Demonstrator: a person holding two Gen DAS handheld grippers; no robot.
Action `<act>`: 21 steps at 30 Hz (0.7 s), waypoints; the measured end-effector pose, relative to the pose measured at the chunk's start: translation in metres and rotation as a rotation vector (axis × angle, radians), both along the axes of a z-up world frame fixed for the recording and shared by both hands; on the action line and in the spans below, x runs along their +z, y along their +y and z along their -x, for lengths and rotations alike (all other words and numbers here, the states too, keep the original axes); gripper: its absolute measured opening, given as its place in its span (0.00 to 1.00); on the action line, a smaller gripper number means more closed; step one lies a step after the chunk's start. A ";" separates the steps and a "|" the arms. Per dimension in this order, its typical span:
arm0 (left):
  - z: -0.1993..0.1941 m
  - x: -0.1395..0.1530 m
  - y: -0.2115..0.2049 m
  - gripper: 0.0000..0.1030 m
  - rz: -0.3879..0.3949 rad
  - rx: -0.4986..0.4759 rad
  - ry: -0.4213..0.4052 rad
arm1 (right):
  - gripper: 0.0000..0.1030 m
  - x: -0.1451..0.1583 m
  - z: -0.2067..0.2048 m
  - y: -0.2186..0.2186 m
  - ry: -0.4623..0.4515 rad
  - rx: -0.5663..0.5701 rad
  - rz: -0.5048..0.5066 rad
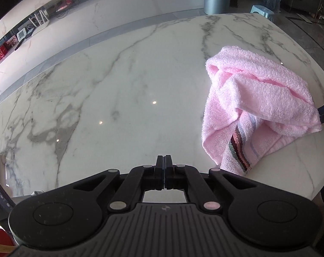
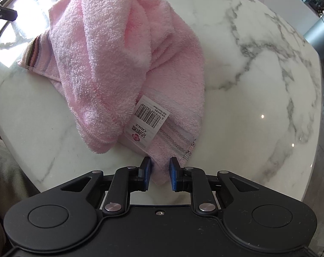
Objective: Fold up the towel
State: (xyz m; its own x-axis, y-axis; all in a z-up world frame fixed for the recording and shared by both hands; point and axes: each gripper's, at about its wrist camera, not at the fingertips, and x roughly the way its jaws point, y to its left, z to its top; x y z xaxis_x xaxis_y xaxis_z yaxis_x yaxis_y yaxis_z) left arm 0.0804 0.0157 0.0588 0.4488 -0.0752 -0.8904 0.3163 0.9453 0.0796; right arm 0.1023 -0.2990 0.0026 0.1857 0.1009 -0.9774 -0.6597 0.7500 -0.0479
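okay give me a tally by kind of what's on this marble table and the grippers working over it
Towel: 1, the pink towel, crumpled on the marble table, with a barcode tag.
Grippers: 2, the left gripper, shut and empty, and the right gripper, pinching a towel corner.
Total: 3

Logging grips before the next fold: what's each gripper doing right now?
Left gripper: shut, empty.
Right gripper: shut on the pink towel.
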 end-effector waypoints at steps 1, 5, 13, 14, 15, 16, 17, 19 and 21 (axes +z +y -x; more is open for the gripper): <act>0.002 0.000 -0.004 0.00 0.012 -0.015 -0.001 | 0.21 0.001 0.001 0.001 0.003 0.005 0.002; 0.007 0.001 -0.019 0.02 0.040 -0.073 -0.006 | 0.45 0.013 0.008 0.001 -0.003 0.036 -0.022; 0.007 0.000 -0.046 0.07 0.041 -0.159 -0.021 | 0.51 0.036 0.028 0.019 -0.055 0.128 -0.080; 0.007 -0.001 -0.048 0.07 0.040 -0.164 -0.021 | 0.51 0.034 0.028 0.024 -0.056 0.136 -0.079; 0.006 -0.001 -0.049 0.07 0.040 -0.167 -0.020 | 0.51 0.032 0.028 0.028 -0.056 0.142 -0.078; 0.007 0.000 -0.050 0.07 0.041 -0.170 -0.020 | 0.51 0.029 0.028 0.032 -0.055 0.148 -0.078; 0.007 0.000 -0.051 0.07 0.042 -0.173 -0.020 | 0.50 0.028 0.029 0.035 -0.053 0.152 -0.077; 0.007 0.000 -0.052 0.10 0.041 -0.180 -0.020 | 0.43 0.025 0.031 0.040 -0.045 0.154 -0.078; 0.009 0.000 -0.053 0.13 0.036 -0.187 -0.023 | 0.14 0.024 0.029 0.042 -0.035 0.148 -0.080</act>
State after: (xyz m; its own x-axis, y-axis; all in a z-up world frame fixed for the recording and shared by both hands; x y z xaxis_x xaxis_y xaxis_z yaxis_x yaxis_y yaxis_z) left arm 0.0718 -0.0369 0.0591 0.4440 -0.1908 -0.8755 0.4853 0.8726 0.0560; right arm 0.0734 -0.2565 0.0269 0.1964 0.2069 -0.9584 -0.7624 0.6468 -0.0166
